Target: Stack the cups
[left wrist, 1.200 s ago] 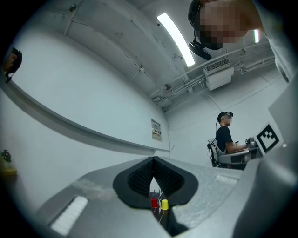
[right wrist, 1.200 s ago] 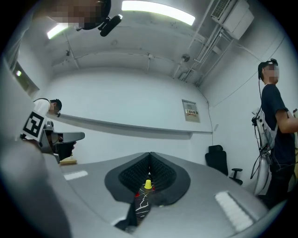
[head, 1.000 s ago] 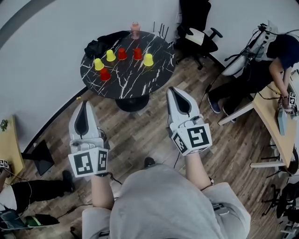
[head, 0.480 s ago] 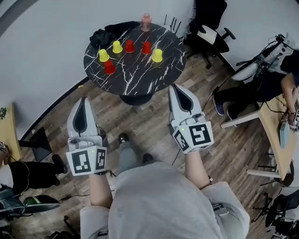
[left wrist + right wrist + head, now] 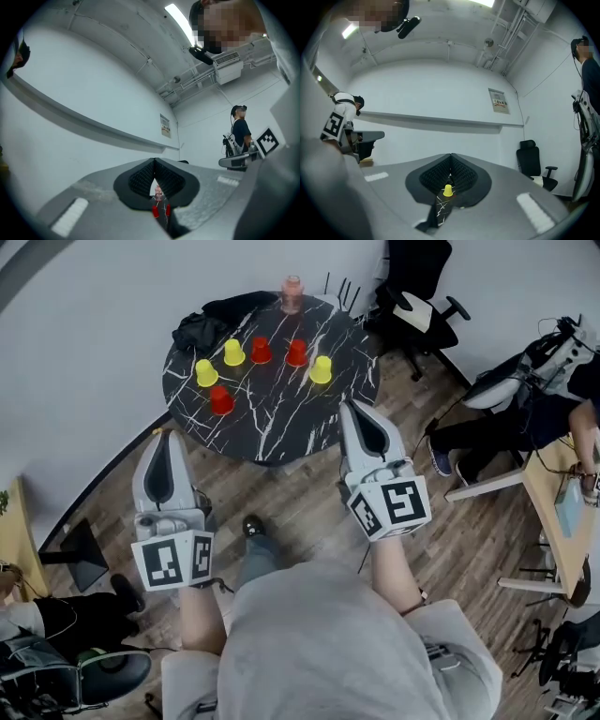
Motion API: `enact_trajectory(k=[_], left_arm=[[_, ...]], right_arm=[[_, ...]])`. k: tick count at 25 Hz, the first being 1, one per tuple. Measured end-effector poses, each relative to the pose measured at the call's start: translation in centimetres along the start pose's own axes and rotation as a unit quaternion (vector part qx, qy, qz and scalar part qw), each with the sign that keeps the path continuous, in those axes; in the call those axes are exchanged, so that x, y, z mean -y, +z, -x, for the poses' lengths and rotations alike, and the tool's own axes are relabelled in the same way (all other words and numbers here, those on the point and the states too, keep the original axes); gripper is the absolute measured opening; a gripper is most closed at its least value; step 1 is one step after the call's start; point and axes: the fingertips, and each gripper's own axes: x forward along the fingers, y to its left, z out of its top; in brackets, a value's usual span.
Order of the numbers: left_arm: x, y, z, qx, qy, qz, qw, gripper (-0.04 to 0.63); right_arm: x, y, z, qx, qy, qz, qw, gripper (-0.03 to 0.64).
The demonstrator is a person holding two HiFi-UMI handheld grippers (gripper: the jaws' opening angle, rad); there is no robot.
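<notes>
1. The left grey claw [image 5: 154, 164] is pressing its jaws together, gripping nothing.
2. A small red plastic cup [image 5: 155, 212] and a second red cup [image 5: 167, 211] are showing through the slit below, standing on a black marbled bench [image 5: 162, 220].
3. A person in a dark shirt [image 5: 240, 133] is standing far right.

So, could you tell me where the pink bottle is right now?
In the head view the pink bottle stands at the round table's far edge, right of the black bag, behind a red cup.

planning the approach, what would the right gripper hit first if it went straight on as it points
Probably the rightmost yellow cup on the black table: it sits dead ahead of the right gripper, past its shut jaws. Nothing shows before it, though depth is unclear.
</notes>
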Motion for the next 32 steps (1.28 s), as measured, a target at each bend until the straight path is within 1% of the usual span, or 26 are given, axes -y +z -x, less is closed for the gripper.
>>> enact_trajectory(k=[7, 15, 25, 28, 32], left_arm=[[-5.4, -1.5, -6.4, 0.0, -0.018, 0.011, 0.9998, 0.006], [-9.5, -3.3, -12.5, -0.006, -0.051, 0.019, 0.9985, 0.006], [-12.5, -5.8, -17.5, -0.018, -0.096, 0.031, 0.9948, 0.006], [-13.0, -7.3, -18.4, -0.031, -0.103, 0.039, 0.9934, 0.006], [-13.5, -9.6, -18.8, -0.055, -0.108, 0.051, 0.9913, 0.006]], right_arm=[[0.3, 0.0, -7.7, -0.001, -0.024, 0.0, 1.0, -0.002], [0.4, -1.0, -13.9, -0.01, -0.052, 0.003, 0.999, -0.002], [0.5, -2.4, -18.4, -0.022, -0.092, 0.001, 0.995, -0.002], [0.8, -3.7, -19.2, -0.037, -0.103, -0.002, 0.994, -0.002], [1.0, -6.5, -19.8, -0.072, -0.115, -0.011, 0.991, -0.002]])
